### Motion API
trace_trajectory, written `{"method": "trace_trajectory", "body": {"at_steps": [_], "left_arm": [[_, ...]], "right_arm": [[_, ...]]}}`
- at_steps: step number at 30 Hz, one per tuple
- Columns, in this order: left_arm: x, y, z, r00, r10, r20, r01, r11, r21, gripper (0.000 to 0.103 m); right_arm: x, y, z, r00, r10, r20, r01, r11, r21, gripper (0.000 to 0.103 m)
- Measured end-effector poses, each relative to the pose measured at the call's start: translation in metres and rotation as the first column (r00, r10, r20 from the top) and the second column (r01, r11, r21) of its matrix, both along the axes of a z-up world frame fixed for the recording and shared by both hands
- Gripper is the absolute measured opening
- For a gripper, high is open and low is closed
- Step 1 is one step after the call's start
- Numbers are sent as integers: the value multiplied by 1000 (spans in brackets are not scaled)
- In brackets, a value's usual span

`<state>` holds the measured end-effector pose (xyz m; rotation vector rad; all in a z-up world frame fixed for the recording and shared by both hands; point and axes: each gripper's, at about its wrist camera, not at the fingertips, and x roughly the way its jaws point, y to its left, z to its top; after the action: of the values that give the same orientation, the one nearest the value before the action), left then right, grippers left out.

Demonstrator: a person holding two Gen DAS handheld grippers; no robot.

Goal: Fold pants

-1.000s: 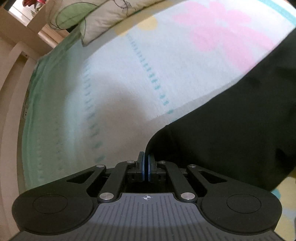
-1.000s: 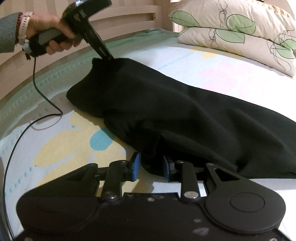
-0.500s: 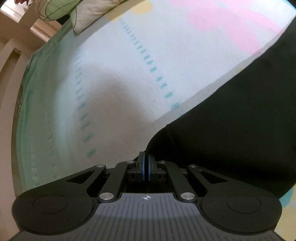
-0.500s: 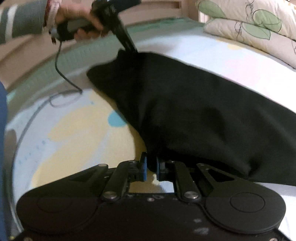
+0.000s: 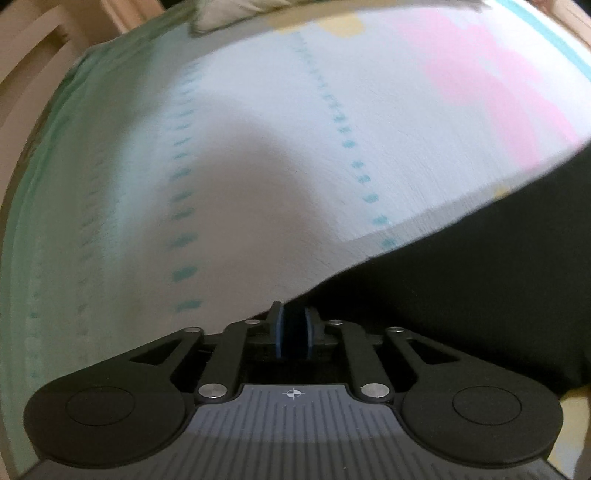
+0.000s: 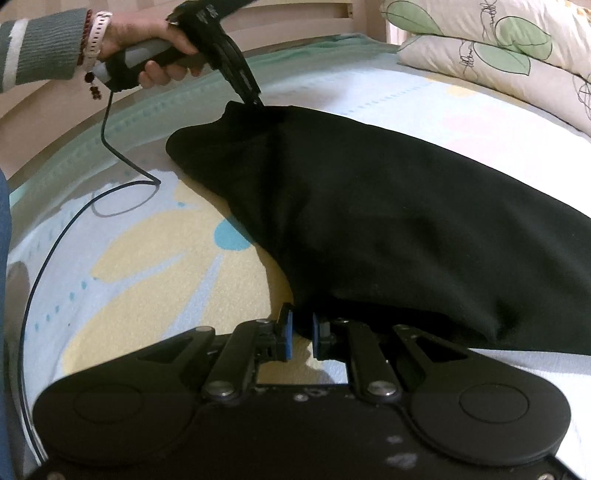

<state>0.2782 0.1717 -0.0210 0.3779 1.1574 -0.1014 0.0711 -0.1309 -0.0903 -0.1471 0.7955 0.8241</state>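
The black pants [image 6: 388, 221] lie across the patterned bed sheet [image 6: 147, 266]. My right gripper [image 6: 300, 334] is shut on the near corner of the pants, with cloth between its blue pads. My left gripper [image 5: 292, 332] is shut on the far corner of the pants [image 5: 480, 277], with black cloth between its pads. It also shows in the right wrist view [image 6: 255, 101], held in a hand at the far corner, lifting that corner a little off the sheet.
Two leaf-print pillows [image 6: 498, 48] lie at the head of the bed, far right. A black cable [image 6: 74, 221] trails from the left gripper over the sheet. A wooden bed frame [image 6: 295, 14] runs along the far side.
My right gripper has closed on the near corner of the pants. My left gripper has kept its hold and shifted with the far corner.
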Motion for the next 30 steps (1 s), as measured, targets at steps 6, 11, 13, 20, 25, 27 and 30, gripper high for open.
{"method": "trace_trajectory", "body": {"at_steps": [6,11,13,20,25,27,30], "left_arm": [[6,20,18,986,122,116,-138,981,139,15],[-15,19,35,973,205,105,-209,977,32,16],[-34,-4,36,989,140,57,-135,988,-77,17],[-85,-98,4,994,-100,-46,91,981,-169,17],[-98,-134,-18,983,-166,-82,146,967,-207,18],[-101,-138,-26,987,-150,-65,135,972,-192,19],[-107,-134,-23,990,-126,-56,110,968,-225,19]], "right_arm": [[2,-1,-1,1000,-19,-18,19,1000,15,12],[0,0,-1,1000,-27,-12,27,1000,13,13],[-1,1,-1,1000,-27,-8,27,1000,10,15],[-10,-3,12,1000,3,-15,-4,1000,-26,19],[-9,-34,38,995,-57,-81,66,991,116,17],[-4,-38,46,993,-109,-44,114,983,145,13],[10,-30,49,986,-169,6,167,978,122,6]]}}
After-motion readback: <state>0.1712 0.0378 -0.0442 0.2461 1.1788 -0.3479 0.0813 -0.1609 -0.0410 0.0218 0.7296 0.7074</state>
